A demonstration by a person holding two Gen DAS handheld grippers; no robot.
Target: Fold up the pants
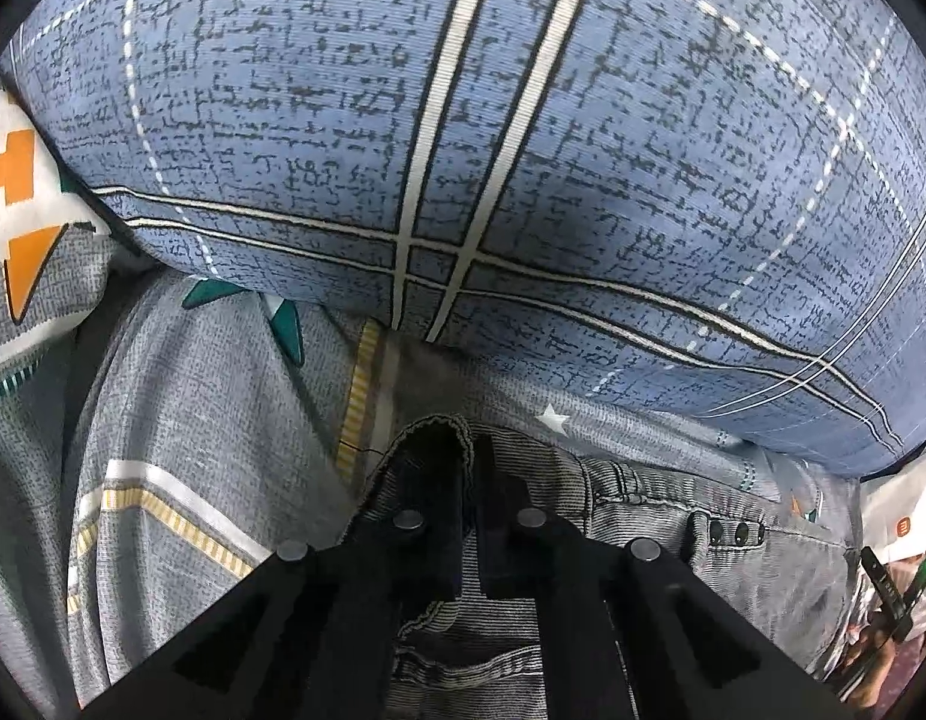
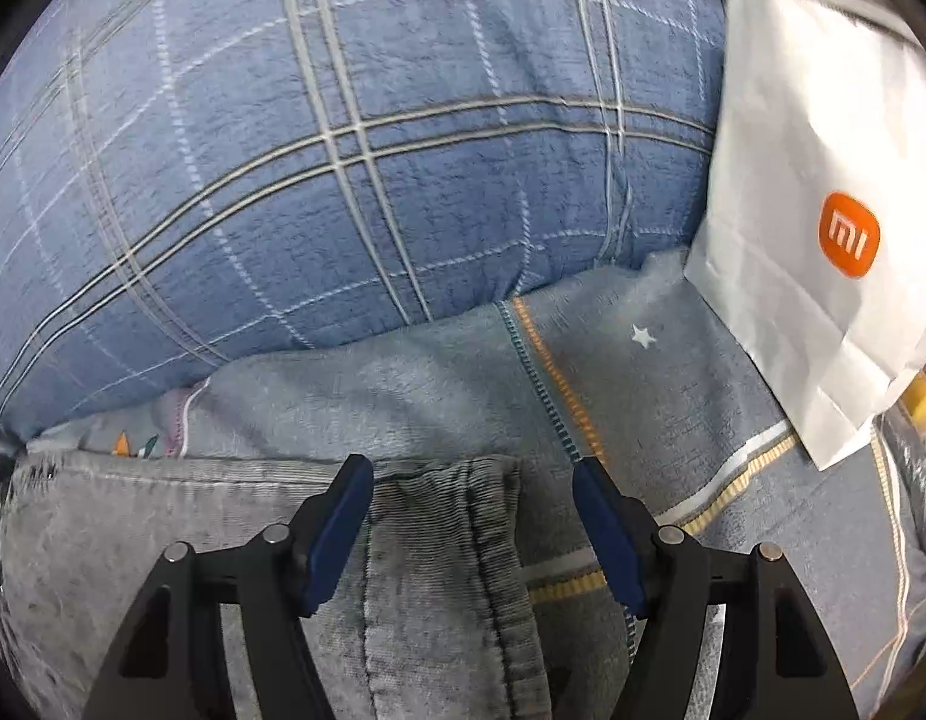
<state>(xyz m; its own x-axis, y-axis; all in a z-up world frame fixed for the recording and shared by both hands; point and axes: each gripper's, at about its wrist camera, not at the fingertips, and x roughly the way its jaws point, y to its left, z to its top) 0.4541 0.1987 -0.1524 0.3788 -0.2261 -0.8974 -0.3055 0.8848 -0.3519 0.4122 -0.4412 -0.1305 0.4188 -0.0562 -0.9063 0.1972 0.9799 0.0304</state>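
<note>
Grey denim pants (image 1: 655,516) lie on a grey patterned bedsheet (image 1: 211,420). My left gripper (image 1: 470,450) is shut on a hemmed edge of the pants, which bunches up between its black fingers. In the right wrist view the pants (image 2: 103,540) spread to the left, with a seamed corner (image 2: 463,516) lying between the blue pads. My right gripper (image 2: 472,480) is open just above that corner, one pad (image 2: 337,528) over the denim and the other over the sheet (image 2: 673,396).
A big blue plaid pillow (image 1: 463,120) (image 2: 343,150) lies right behind the pants in both views. A white paper bag with an orange logo (image 2: 823,210) lies at the right on the sheet. A cushion with an orange pattern (image 1: 19,192) is at the far left.
</note>
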